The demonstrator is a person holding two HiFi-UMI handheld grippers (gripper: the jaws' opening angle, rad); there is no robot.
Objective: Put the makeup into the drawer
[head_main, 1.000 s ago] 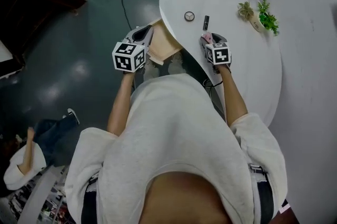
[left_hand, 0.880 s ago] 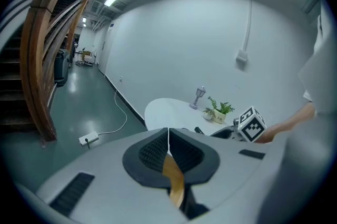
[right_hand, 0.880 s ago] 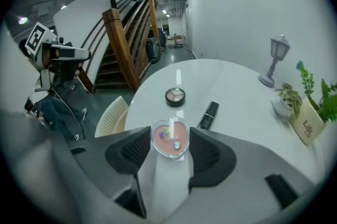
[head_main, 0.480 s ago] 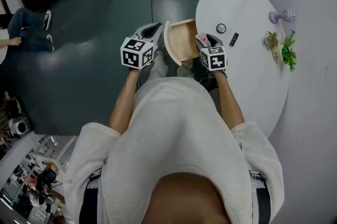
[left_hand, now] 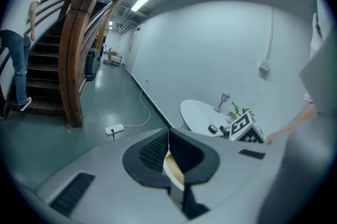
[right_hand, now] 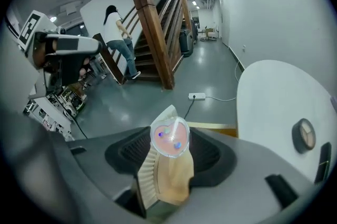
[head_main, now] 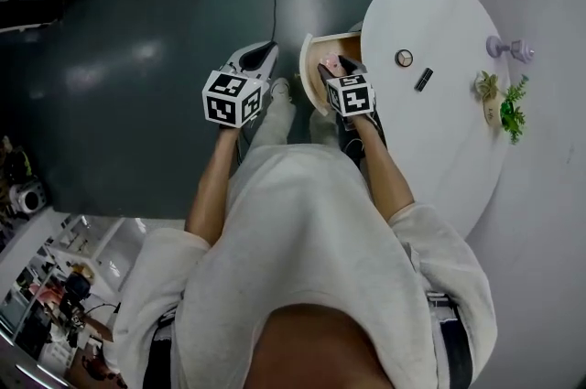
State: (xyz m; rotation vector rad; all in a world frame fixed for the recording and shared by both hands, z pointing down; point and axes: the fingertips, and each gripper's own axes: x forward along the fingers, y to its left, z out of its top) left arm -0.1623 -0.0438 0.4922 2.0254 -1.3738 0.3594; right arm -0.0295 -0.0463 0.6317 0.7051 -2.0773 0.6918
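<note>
The pink heart-shaped makeup case (right_hand: 170,137) is held clamped between the jaws of the right gripper (head_main: 331,67), seen over the open wooden drawer (head_main: 306,76) beneath the white oval table (head_main: 439,131). The left gripper (head_main: 259,58) is held beside the drawer, apart from it, its jaws closed together on nothing.

Right claw (right_hand: 169,161) clamped on a pink heart-shaped makeup case (right_hand: 170,137); case stands upright between the jaws, lower centre of frame. White round table (right_hand: 274,96) at right. Round compact (right_hand: 304,135) and black tube (right_hand: 322,162) lie on it near right edge. Wooden drawer edge (right_hand: 213,126) just behind case. Power strip (right_hand: 197,96) on floor, centre.
</note>
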